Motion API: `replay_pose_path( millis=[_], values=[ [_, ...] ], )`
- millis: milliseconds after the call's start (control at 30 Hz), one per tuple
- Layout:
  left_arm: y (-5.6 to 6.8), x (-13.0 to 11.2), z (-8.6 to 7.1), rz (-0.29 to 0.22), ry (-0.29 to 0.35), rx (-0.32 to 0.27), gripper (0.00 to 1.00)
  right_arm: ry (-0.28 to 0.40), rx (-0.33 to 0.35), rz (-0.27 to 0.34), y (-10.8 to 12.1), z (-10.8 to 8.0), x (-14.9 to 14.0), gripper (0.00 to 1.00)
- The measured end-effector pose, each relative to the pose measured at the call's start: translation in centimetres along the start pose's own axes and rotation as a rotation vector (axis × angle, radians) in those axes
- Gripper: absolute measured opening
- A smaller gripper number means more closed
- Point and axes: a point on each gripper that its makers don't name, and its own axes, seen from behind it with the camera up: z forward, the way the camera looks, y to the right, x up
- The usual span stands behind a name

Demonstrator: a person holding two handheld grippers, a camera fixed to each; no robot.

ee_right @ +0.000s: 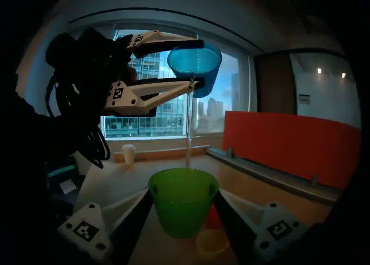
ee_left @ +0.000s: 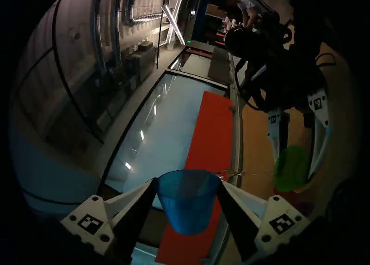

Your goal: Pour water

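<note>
My left gripper (ee_left: pixel 187 205) is shut on a blue plastic cup (ee_left: pixel 188 201), tipped on its side. In the right gripper view that blue cup (ee_right: pixel 196 66) hangs high with the left gripper (ee_right: pixel 200 64) around it, and a thin stream of water (ee_right: pixel 188 126) falls from its rim. My right gripper (ee_right: pixel 182 205) is shut on a green plastic cup (ee_right: pixel 183 200), held upright under the stream. In the left gripper view the green cup (ee_left: pixel 291 168) sits between the right gripper's (ee_left: pixel 298 165) white fingers, with a thin line of water (ee_left: pixel 249 173) reaching it.
A wooden table (ee_right: pixel 115 181) lies below, with a yellow cup (ee_right: pixel 212 242) and a red object (ee_right: pixel 213 218) under the green cup. A white paper cup (ee_right: pixel 128 153) stands on the window sill. An orange-red partition panel (ee_right: pixel 296 142) runs along the right. A large window (ee_right: pixel 152 117) is behind.
</note>
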Motion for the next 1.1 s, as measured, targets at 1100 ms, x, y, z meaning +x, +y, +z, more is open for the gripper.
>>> replay_pose_path(
  millis=[1100],
  values=[
    [-0.86,0.64,0.07,0.093,-0.003,-0.005,0.89,0.011,-0.001,-0.002,0.09,0.12,0.29,0.90]
  ],
)
